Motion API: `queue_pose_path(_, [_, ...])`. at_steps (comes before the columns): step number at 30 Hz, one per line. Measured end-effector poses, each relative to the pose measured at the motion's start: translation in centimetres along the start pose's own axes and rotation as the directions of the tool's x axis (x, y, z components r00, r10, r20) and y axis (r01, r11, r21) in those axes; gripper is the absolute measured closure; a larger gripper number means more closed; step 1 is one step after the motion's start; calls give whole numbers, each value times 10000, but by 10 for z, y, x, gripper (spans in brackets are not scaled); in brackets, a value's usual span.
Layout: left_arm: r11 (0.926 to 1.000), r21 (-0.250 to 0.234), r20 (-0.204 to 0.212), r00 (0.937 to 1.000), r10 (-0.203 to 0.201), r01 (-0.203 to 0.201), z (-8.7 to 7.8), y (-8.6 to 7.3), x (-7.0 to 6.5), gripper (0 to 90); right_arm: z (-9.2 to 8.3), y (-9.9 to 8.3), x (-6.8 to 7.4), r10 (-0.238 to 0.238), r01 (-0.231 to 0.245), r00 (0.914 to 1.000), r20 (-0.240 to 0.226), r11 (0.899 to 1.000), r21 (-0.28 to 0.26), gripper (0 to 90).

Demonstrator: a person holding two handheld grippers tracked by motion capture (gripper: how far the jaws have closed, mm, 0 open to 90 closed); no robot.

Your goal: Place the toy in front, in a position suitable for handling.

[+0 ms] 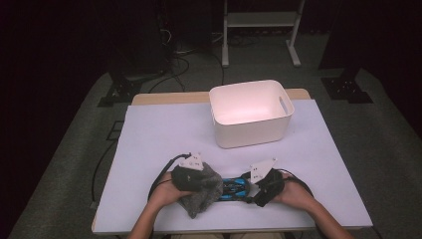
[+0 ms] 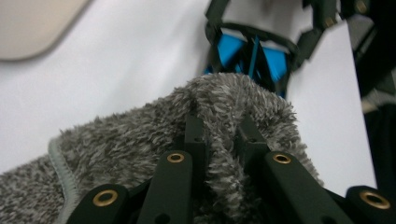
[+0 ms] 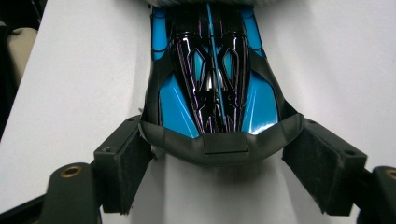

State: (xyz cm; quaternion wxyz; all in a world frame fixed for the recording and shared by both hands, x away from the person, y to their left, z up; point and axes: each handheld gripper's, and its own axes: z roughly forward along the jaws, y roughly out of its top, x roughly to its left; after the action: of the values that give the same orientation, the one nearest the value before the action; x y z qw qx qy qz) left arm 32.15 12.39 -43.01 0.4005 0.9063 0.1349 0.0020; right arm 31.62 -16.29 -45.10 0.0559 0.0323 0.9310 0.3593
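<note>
- Nearest the table's front edge, the left gripper (image 1: 199, 180) is clamped on a fold of the grey fluffy cloth (image 1: 203, 191); in the left gripper view the pile bunches up between its jaws, pinched tight.
- The cloth (image 2: 154, 140) lies draped over one end of the blue-and-black toy car (image 1: 233, 188), touching it and covering that end.
- On the other end, the right gripper (image 1: 260, 191) has its jaws spread wide around the car (image 3: 215, 93); the pads (image 3: 133, 163) sit against the dark spoiler's two corners, so I read that as a bracing hold, though how firmly it presses I can't say.
- My call: this looks like wiping the car with the cloth while the other claw steadies it. The exposed bodywork shines, but most of the car has no cloth on it yet.
- Farther back, the white bin (image 1: 251, 113) stands empty on the white table cover (image 1: 149, 134), well apart from the car. If the car or cloth belongs in there, that step is not yet done.
</note>
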Motion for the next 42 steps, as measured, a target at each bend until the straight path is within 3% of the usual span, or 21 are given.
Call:
queue_pose_path(3, [9990, 346, -103, 9996, -269, 272, -11, -11, 2, 787, 0, 0, 0, -1, 1, 10000, 39, 10000, -13, 229])
queue_pose_path(7, [9991, 257, -189, 9993, -321, 326, -12, -13, 0, 787, 0, 1, 0, -10, 10, 10000, 6, 10000, 9, 229])
queue_pose_path(11, [9998, -58, 441, 9988, 211, -209, 4, 11, -13, 787, 2, 2, -1, -65, 64, 10000, -35, 10000, -57, 229])
queue_pose_path(14, [9937, 523, 251, 9949, 977, -989, 15, 29, -22, 787, 3, 1, 0, -120, 119, 9999, 35, 9998, 182, 217])
queue_pose_path(15, [9933, 526, 273, 9945, 1016, -1029, 16, 30, -22, 788, 3, 0, 0, -85, 84, 10000, 47, 9999, 93, 217])
queue_pose_path(20, [9979, 282, 443, 9973, 578, -591, 7, 14, -14, 787, 3, 1, 0, -49, 48, 10000, 60, 9999, 116, 225])
queue_pose_path(22, [9984, 458, 39, 9994, 345, -347, -2, 2, -7, 786, 3, 0, -1, -50, 50, 10000, 14, 10000, 75, 225])
queue_pose_path(26, [9990, 311, -305, 9991, -306, 316, -14, -15, 3, 786, 3, 1, 0, -37, 37, 10000, 15, 10000, 89, 225])
queue_pose_path(28, [9991, 281, -497, 9983, -315, 329, -15, -15, 5, 786, 3, 0, 0, -46, 46, 10000, 15, 10000, 46, 225])
queue_pose_path(30, [9980, -58, -1144, 9915, -627, 624, -12, -11, 8, 764, 3, 0, 0, -51, 51, 10000, 20, 10000, 23, 225])
queue_pose_path(31, [9963, -291, -1279, 9882, -841, 810, -9, -7, 11, 758, 4, 0, -1, -62, 62, 10000, 19, 10000, 12, 225])
queue_pose_path(33, [9969, -413, -1124, 9911, -719, 676, -3, 0, 12, 761, 4, 0, 0, 10, -10, 10000, 0, 10000, -23, 225])
queue_pose_path(35, [9975, -498, -677, 9962, -541, 507, 7, 9, 8, 766, 4, -1, 0, -9, 9, 10000, 0, 10000, -40, 225])
queue_pose_path(36, [9987, -448, -428, 9987, -263, 244, 13, 15, 4, 766, 4, -1, 0, 3, -3, 10000, -11, 10000, -43, 225])
queue_pose_path(39, [9993, -287, -310, 9993, 230, -239, 23, 30, -6, 789, 4, -1, -1, 18, -18, 10000, -58, 10000, -36, 225])
queue_pose_path(42, [9969, -589, 493, 9973, 551, -522, 31, 45, -14, 788, 5, 0, -1, 63, -63, 10000, -55, 10000, -74, 225])
